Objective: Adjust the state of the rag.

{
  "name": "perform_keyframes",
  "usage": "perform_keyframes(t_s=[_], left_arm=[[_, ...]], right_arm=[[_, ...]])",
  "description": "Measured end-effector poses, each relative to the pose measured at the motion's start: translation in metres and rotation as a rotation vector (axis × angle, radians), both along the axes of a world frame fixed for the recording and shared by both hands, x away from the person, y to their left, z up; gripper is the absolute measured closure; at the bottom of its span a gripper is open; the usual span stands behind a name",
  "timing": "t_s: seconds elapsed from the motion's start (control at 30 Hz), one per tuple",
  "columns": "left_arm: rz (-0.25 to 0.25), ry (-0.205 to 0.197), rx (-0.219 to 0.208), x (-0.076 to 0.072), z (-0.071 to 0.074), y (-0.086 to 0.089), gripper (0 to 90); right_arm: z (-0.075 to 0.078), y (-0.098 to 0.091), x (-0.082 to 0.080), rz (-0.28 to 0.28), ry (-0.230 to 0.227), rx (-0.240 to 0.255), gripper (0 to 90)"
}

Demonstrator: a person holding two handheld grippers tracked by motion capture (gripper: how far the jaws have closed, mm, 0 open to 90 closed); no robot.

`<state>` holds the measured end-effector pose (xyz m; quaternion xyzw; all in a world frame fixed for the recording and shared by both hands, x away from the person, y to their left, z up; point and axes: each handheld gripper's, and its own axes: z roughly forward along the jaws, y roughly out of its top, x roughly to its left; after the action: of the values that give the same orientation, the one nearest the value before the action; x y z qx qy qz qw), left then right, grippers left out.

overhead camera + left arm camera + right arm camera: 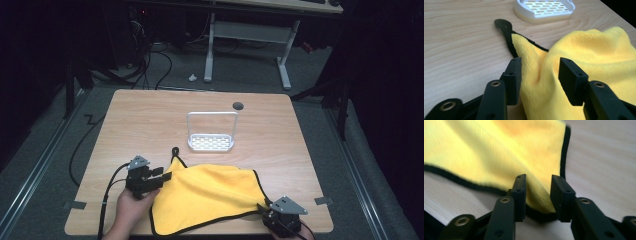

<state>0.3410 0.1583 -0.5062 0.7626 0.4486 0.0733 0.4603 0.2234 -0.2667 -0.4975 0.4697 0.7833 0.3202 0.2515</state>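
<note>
yellow cloth (210, 197) with black edging noted lying rumpled on the near half of the wooden table (150, 120), spread between the two grippers. black hanging loop (175, 151) seen at its far left corner, flat on the wood and pointing toward the white rack.

left gripper (162, 176) held in the person's left hand (132, 207) at the cloth's left edge, near the loop corner. in the left gripper view, jaws standing well apart with a raised fold of the cloth (584, 70) between them; left jaw just beside the fabric edge, right jaw resting against the pile, no squeeze evident. recorded as spread.

right gripper (264, 209) found at the near right corner of the cloth, close to the table's front edge. in the right gripper view, jaws set either side of the cloth (499, 155) corner, with a tongue of yellow and its black hem between them. jaws narrowed but with a gap showing; whether the fabric is actually pinched cannot be told.

white rack (211, 142) with slotted base and upright wire handle standing upright at the table's centre, apart from the cloth and just beyond the loop. slotted base (544, 8) also visible in the left gripper view. small round dark cable hole (238, 105) noted near the far edge. grey floor beyond, with a white desk frame (247, 45).
</note>
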Motion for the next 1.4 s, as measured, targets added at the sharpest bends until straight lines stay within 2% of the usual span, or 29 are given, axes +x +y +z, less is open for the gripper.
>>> perform_keyframes(t_s=[0.03,0.1,0.13,0.17,0.2,0.23,0.27,0.33,0.37,0.4,0.47,0.53,0.57,0.6,0.7,0.73,0.77,0.8,0.83,0.9,0.93,0.97,1.03,1.13,1.2,1.33,1.4], left_arm=[[0.0,-0.003,0.015,-0.007,0.0,0.002,50.9],[-0.005,0.017,0.041,-0.021,-0.005,0.003,49.3],[-0.008,0.022,0.048,-0.025,-0.007,0.002,48.6],[-0.008,0.022,0.048,-0.025,-0.007,0.002,47.8],[-0.012,0.027,0.071,-0.032,-0.009,0.001,47.2],[-0.016,0.013,0.111,-0.039,-0.012,-0.001,46.5],[-0.016,0.006,0.134,-0.042,-0.014,-0.001,45.9],[-0.018,0.02,0.13,-0.045,-0.018,-0.001,45.6],[-0.018,0.02,0.13,-0.045,-0.018,-0.001,45.2],[-0.027,0.025,0.153,-0.046,-0.02,-0.003,44.7],[-0.03,0.021,0.167,-0.047,-0.022,-0.004,44.4],[-0.032,0.025,0.147,-0.047,-0.021,-0.004,44.4],[-0.032,0.025,0.147,-0.047,-0.021,-0.004,44.5],[-0.033,0.024,0.136,-0.046,-0.02,-0.003,44.6],[-0.036,0.022,0.113,-0.045,-0.019,-0.002,44.6],[-0.036,0.022,0.113,-0.045,-0.019,-0.002,44.5],[-0.038,0.025,0.104,-0.044,-0.019,-0.003,44.4],[-0.038,0.025,0.104,-0.044,-0.019,-0.003,44.4],[-0.037,0.027,0.094,-0.043,-0.019,-0.004,44.4],[-0.038,0.025,0.1,-0.042,-0.019,-0.005,44.4],[-0.038,0.025,0.1,-0.042,-0.019,-0.005,44.3],[-0.038,0.024,0.094,-0.043,-0.018,-0.004,44.3],[-0.039,0.022,0.09,-0.043,-0.018,-0.004,44.3],[-0.039,0.026,0.093,-0.043,-0.019,-0.004,44.4],[-0.038,0.031,0.091,-0.043,-0.02,-0.004,44.5],[-0.039,0.027,0.091,-0.044,-0.02,-0.003,44.6],[-0.038,0.029,0.092,-0.043,-0.02,-0.002,44.7]], right_arm=[[0.005,0.0,0.002,-0.008,-0.018,0.009,64.8],[0.015,0.002,0.013,-0.013,-0.046,0.025,65.1],[0.018,0.003,0.02,-0.021,-0.055,0.029,65.9],[0.018,0.003,0.02,-0.021,-0.055,0.029,65.9],[0.022,0.005,0.038,-0.026,-0.067,0.036,66.7],[0.022,0.007,0.05,-0.04,-0.069,0.038,67.4],[0.022,0.008,0.059,-0.049,-0.07,0.038,67.9],[0.018,0.012,0.09,-0.074,-0.05,0.057,68.4],[0.016,0.014,0.103,-0.082,-0.042,0.051,68.3],[0.013,0.016,0.112,-0.093,-0.037,0.048,68.2],[0.007,0.02,0.135,-0.121,0.001,0.055,66.7],[-0.003,0.023,0.153,-0.129,0.05,0.029,64.8],[-0.006,0.023,0.155,-0.127,0.069,0.029,64.1],[-0.01,0.024,0.156,-0.121,0.09,0.018,64.0],[-0.009,0.027,0.138,-0.082,0.083,0.033,64.0],[-0.009,0.027,0.138,-0.082,0.083,0.033,64.0],[-0.007,0.029,0.115,-0.044,0.065,0.039,62.7],[-0.007,0.029,0.115,-0.044,0.065,0.039,62.7],[-0.006,0.029,0.094,-0.028,0.048,0.045,61.6],[-0.007,0.029,0.079,-0.024,0.041,0.042,60.2],[-0.007,0.029,0.079,-0.024,0.041,0.042,60.2],[-0.012,0.028,0.066,-0.016,0.048,0.026,58.5],[-0.016,0.027,0.059,-0.01,0.058,0.023,56.6],[-0.013,0.023,0.062,-0.019,0.057,0.063,54.4],[-0.009,0.022,0.073,-0.032,0.051,0.071,54.6],[-0.018,0.022,0.096,-0.077,0.091,0.057,54.7],[-0.023,0.02,0.102,-0.082,0.114,0.077,54.3]])
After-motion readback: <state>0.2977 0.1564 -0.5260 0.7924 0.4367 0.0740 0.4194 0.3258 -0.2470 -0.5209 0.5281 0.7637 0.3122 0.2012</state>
